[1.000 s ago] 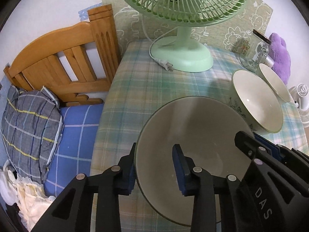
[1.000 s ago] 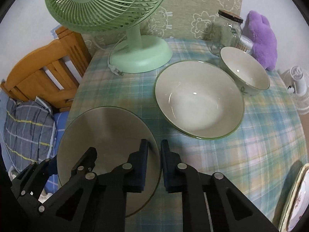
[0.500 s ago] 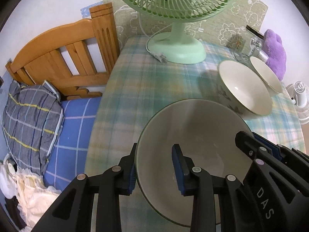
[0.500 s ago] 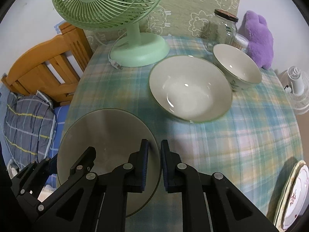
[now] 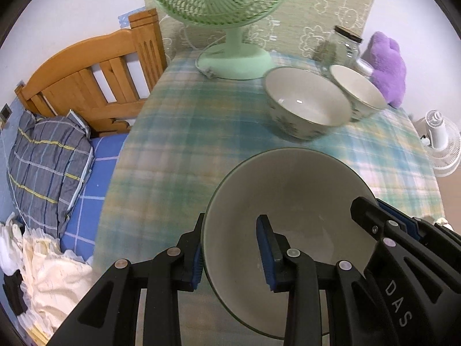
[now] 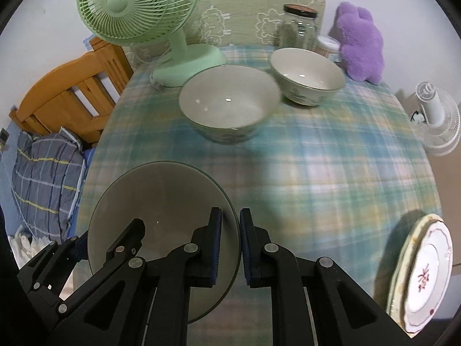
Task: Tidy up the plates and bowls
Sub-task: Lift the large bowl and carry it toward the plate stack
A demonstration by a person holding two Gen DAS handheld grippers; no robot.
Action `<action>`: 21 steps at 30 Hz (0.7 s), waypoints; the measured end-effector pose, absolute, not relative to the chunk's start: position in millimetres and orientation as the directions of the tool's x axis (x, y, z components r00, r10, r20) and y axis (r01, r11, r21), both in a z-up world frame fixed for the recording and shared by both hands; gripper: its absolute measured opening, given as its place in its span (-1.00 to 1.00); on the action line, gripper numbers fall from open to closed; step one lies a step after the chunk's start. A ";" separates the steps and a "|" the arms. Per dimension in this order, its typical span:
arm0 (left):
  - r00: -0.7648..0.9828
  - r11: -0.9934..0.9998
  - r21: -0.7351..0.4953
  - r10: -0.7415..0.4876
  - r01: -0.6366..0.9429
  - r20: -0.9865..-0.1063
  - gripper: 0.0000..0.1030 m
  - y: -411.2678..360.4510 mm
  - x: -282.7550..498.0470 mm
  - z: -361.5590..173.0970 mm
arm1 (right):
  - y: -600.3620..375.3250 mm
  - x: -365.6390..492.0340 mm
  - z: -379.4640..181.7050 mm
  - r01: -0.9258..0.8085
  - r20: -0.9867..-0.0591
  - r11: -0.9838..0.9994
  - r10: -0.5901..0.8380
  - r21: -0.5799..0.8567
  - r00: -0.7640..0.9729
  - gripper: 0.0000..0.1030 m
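Both grippers were on the same wide, shallow, pale green-rimmed ceramic bowl (image 5: 299, 201), held above the near edge of the green-and-blue plaid tablecloth-covered table (image 6: 331, 158). Left gripper (image 5: 232, 248): jaws partly open, straddling the bowl's left rim, one blue-padded finger outside the wall, the other inside; whether the pads actually pinched the wall was not clear. Right gripper (image 6: 230, 243): jaws nearly closed, only a narrow gap, clamped on the bowl's right rim, rim edge running between the pads.

Further back on the table sat a deep white ceramic bowl with a floral pattern on its outside (image 6: 229, 103), and just beside it, to the right, a smaller white bowl with the same pattern (image 6: 306, 79). Rims looked touching or overlapping in both views; could not tell which. Held bowl was well apart from both.

Stack of white scalloped plates with a red floral motif (image 6: 426, 271) sat at the table's right edge.

Background: mint-green desk fan (image 6: 138, 8) at the back left of the table, clear glass jar with a dark lid (image 6: 298, 26) behind the small bowl, purple plush toy (image 6: 360, 43) at the back right. Wooden bed headboard (image 5: 95, 77) and grey plaid pillow (image 5: 43, 161) were left of the table. Small white fan (image 6: 435, 115) stood off to the right.
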State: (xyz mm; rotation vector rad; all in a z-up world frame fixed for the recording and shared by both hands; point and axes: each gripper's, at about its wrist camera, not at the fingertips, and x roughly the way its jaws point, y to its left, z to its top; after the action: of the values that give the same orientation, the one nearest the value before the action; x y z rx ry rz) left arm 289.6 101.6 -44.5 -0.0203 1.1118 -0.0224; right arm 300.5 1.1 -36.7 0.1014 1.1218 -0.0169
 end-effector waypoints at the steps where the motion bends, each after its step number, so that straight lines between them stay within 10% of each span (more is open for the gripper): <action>1: 0.443 1.000 -0.028 -0.028 0.008 -0.896 -0.38 95.8 285.3 -43.1 | -4.2 296.2 -35.5 0.065 -0.900 0.995 0.037 0.073 0.435 -0.68; 21: 0.412 1.000 -0.030 -0.024 -0.008 -0.911 -0.38 2.8 215.7 -50.3 | -102.0 220.6 -38.0 0.047 -0.912 0.997 0.040 0.064 0.409 -0.68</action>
State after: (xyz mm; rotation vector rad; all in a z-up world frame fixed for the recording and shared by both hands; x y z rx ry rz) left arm 215.7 2.8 -50.3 -0.0317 1.1465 -0.0101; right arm 220.6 -102.0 -38.0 0.0842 1.1496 -0.0048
